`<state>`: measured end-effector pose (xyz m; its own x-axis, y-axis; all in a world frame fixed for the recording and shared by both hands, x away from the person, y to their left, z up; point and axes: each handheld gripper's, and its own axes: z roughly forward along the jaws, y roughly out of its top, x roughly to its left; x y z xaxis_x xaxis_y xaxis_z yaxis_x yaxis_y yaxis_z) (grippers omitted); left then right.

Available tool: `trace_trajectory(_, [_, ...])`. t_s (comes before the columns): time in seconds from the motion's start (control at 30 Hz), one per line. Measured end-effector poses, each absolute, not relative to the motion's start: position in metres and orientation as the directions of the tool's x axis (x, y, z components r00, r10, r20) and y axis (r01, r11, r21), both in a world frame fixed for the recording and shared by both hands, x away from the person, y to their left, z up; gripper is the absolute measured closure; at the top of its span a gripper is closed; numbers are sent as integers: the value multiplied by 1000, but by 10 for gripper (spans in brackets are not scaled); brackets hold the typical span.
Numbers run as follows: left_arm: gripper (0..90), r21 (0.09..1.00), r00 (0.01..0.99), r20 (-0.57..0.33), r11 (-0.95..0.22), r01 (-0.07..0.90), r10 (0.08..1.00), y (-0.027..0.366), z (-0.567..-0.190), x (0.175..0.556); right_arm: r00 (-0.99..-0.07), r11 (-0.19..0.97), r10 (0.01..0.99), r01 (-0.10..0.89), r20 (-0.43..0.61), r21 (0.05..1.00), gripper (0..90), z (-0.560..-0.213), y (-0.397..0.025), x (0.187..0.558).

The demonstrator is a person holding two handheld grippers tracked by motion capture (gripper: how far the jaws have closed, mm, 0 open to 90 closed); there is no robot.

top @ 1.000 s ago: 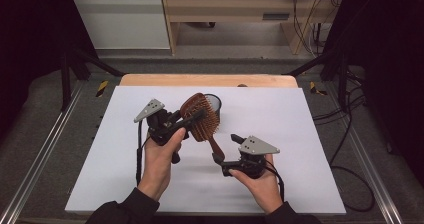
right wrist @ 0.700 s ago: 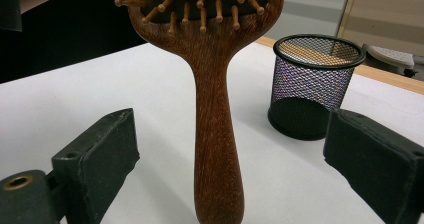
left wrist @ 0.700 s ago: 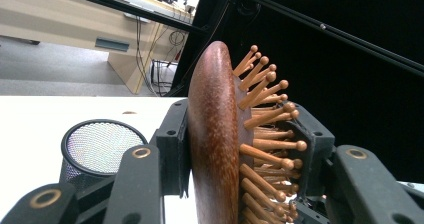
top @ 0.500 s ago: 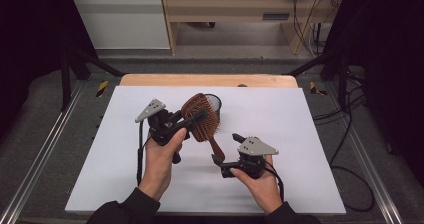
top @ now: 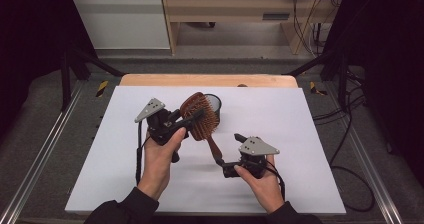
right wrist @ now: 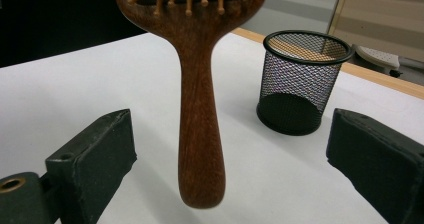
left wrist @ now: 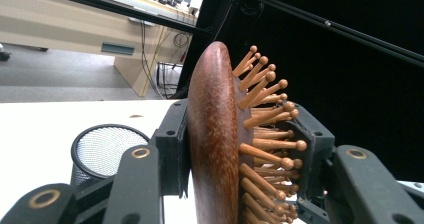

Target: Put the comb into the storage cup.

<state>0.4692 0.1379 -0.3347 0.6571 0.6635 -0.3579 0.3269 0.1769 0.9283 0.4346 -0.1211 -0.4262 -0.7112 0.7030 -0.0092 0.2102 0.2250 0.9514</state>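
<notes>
The left gripper (top: 192, 118) clamps the head of the brush (top: 201, 116), one jaw on its wooden back, the other among the pins, holding it above the table (top: 300, 134). The handle hangs between the spread jaws of the right gripper (top: 225, 164), untouched. A mesh cup (right wrist: 302, 82) stands just behind, on the white sheet (top: 125, 149). Beyond are desks and cables.

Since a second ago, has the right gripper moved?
Barely: the right gripper sits in almost the same place against the table's front edge, jaws open around the hairbrush handle.
</notes>
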Motion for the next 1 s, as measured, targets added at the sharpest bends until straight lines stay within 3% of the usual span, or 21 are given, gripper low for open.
trace_trajectory(0.37, [513, 940, 652, -326, 163, 298, 685, 143, -321, 471, -696, 222, 718, 238, 7, 946, 74, -424, -145, 436])
trace_trajectory(1.0, [517, 951, 655, -303, 174, 256, 692, 146, -292, 480, -574, 126, 816, 284, 63, 951, 62, -430, -219, 424])
